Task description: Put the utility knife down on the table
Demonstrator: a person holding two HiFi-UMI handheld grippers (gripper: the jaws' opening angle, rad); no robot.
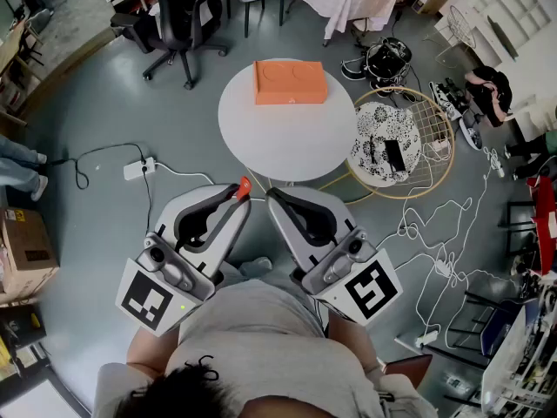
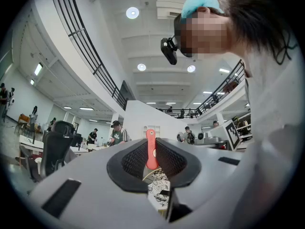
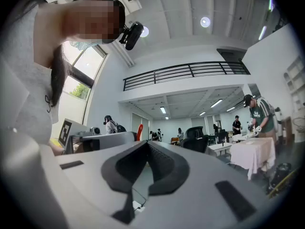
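The red knife is clamped between the pads of the left claw, lying along the jaws with its end poking past their tips. It is held in the air just short of the near edge of the round white surface, not touching it. The right claw is just beside the left, its jaws pressed together with nothing between them. An orange box lies at the surface's far edge.

A: Bright, even light from the round white ceiling lamps; the round white table is evenly lit.
B: Gripper views bulge, with black corners. The tall glass window glares; the nearest parts look soft.
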